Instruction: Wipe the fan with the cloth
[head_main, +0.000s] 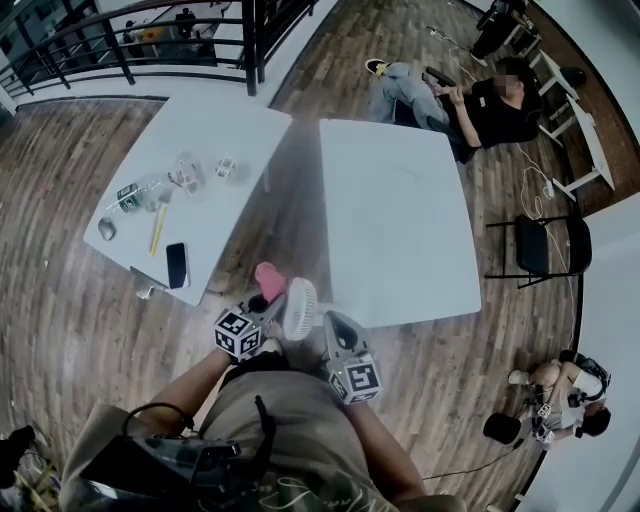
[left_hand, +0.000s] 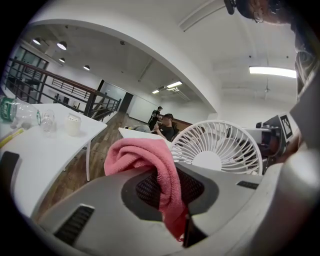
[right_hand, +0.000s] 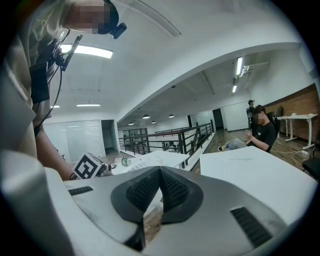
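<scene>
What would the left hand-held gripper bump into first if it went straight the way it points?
Probably the white fan, close ahead and slightly right of the pink cloth it grips. Depth is unclear, so it might slip past its left edge.

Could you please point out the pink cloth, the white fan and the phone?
pink cloth (left_hand: 142, 155), left gripper view, on its bunched top fold.
white fan (left_hand: 220, 142), left gripper view, on the front grille.
phone (head_main: 177, 265), head view, on its dark screen.
</scene>
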